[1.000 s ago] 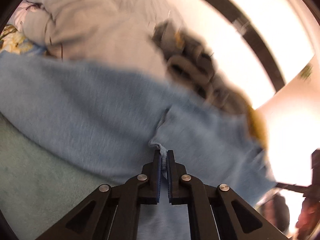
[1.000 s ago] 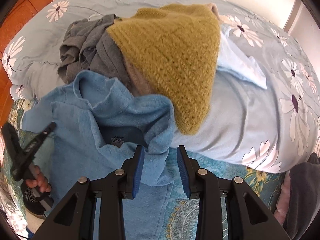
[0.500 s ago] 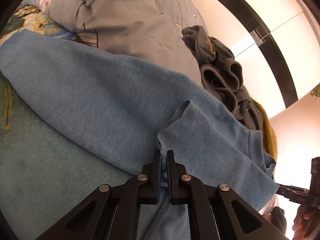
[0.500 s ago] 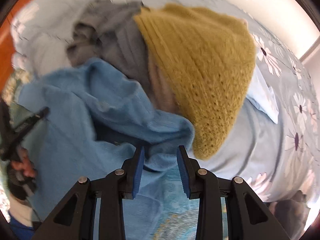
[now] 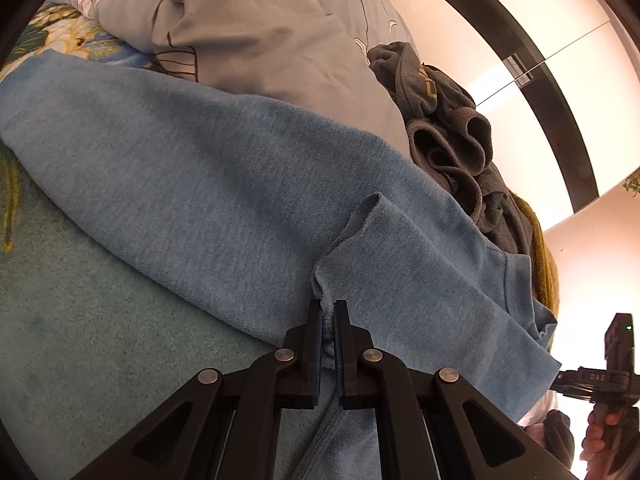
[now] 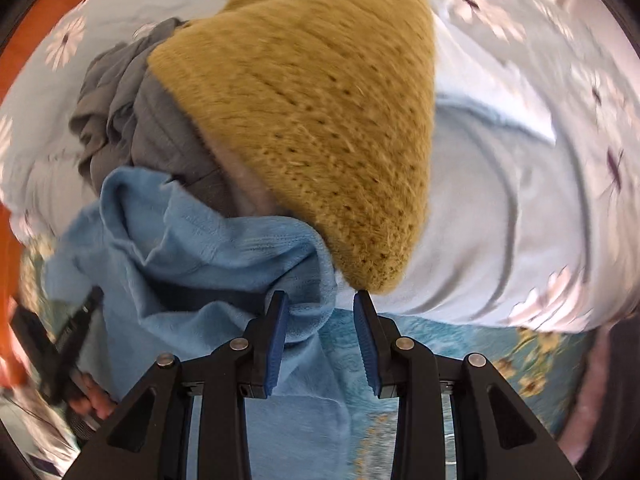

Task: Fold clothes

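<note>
1. since a second ago the right gripper [image 6: 320, 316] has come in closer over the clothes pile; the mustard knit sweater [image 6: 312, 112] fills more of its view.
2. right jaws part-open, clamping nothing; blue sweater [image 6: 208, 256] fold lies by the left pad.
3. left gripper [image 5: 328, 312] pinched tight on the blue sweater's [image 5: 224, 184] cuff edge.
4. blue sweater spread across teal bedspread [image 5: 80, 344], grey garment [image 5: 448, 136] beyond it.

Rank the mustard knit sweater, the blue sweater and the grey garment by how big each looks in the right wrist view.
1. mustard knit sweater, the largest patch.
2. blue sweater, nearly as large; it lies nearer the lens and runs behind the gripper, so this order is unsure.
3. grey garment, clearly smallest, partly buried under the other two.
</note>
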A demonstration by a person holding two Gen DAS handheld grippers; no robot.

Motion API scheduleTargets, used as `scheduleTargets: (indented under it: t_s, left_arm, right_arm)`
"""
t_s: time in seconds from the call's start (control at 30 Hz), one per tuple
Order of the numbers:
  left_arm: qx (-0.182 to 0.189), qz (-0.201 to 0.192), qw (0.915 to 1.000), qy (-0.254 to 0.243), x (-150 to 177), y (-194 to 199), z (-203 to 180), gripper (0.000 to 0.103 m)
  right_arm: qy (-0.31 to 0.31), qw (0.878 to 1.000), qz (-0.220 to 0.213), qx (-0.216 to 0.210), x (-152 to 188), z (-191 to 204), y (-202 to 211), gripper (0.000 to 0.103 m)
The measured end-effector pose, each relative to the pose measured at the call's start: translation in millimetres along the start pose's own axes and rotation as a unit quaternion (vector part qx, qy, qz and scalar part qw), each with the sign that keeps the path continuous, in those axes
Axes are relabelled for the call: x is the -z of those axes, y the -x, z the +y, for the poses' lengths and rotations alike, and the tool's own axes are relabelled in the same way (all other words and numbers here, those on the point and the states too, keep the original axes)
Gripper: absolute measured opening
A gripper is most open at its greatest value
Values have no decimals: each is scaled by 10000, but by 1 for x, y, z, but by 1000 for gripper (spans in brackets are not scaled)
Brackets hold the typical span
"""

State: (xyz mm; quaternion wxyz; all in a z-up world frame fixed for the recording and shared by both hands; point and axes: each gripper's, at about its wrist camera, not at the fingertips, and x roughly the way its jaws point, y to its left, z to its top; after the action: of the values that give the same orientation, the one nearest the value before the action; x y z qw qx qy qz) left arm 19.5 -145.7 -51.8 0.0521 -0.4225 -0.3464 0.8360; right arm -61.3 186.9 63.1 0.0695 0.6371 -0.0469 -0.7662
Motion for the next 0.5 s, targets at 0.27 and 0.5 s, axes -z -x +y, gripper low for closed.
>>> scheduleTargets:
  t_s: [0.27, 0.5]
  left_arm:
    - [-33, -5, 10000, 13, -2, -4, -3, 5]
    - [0, 16, 10000, 77, -1, -5, -2, 5]
  right_arm:
    - [153, 9958, -900, 113, -19, -9, 42, 3]
    - [-60, 9961, -856, 215, -26, -9, 20, 3]
